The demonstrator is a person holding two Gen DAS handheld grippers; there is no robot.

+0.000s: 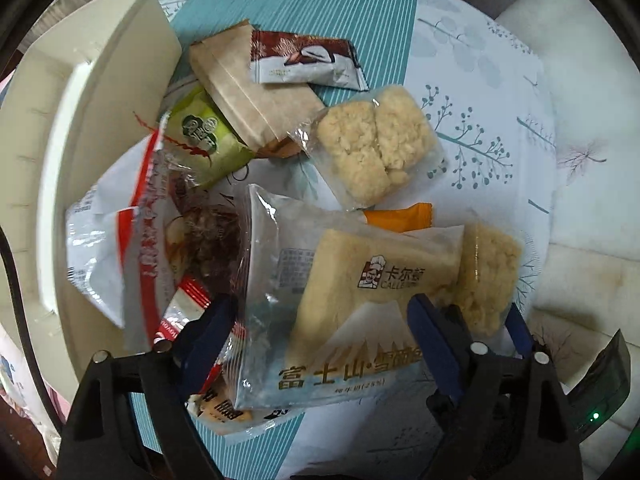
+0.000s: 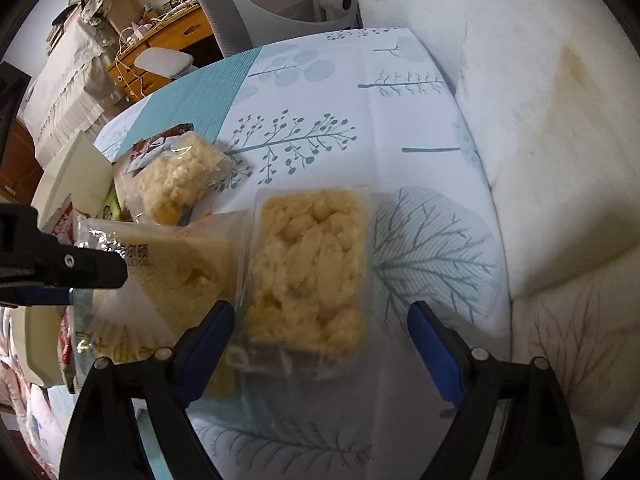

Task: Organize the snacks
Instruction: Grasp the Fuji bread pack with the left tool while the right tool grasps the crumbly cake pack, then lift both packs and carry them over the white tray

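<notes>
1. Nearest in the left wrist view is the left gripper (image 1: pixel 320 320). Its 2 blue fingers are spread wide and straddle the pale blue cake packet (image 1: pixel 340 320) with the chef logo. I cannot tell if the pads touch the wrapper, and nothing is lifted.

2. In the right wrist view the right gripper (image 2: pixel 320 320) is also wide open. Between its fingers lies the near end of a clear rice-crisp pack (image 2: pixel 308 272), flat on the tablecloth (image 2: pixel 420 160). The fingers are on both sides of it but have not pinched it.

3. In the left view the same pack (image 1: pixel 486 276) is at 3 o'clock from the cake packet, just beside it and partly under its edge. An orange wrapper (image 1: pixel 400 218) shows at 12 o'clock, mostly hidden.

4. At 9 o'clock from the cake packet lies a red-and-white packet (image 1: pixel 148 240), crumpled and blurred. Behind it, about 11 o'clock, is a green packet (image 1: pixel 204 136).

5. Farther, at 12 o'clock, are a second rice-crisp pack (image 1: pixel 376 144), then a brown paper packet (image 1: pixel 248 96) and a dark red-and-white packet (image 1: pixel 308 60) overlapping it.

6. At the far left, 9 to 10 o'clock, is a cream plastic box (image 1: pixel 100 80). The snacks lie outside it, so I think it is the place for them.

7. My judgement: the sorting is at an early step, with each gripper choosing 1 packet. The next move calls for lowering and closing gently on the wrapper, because the crisps may break and the film is slippery.
</notes>
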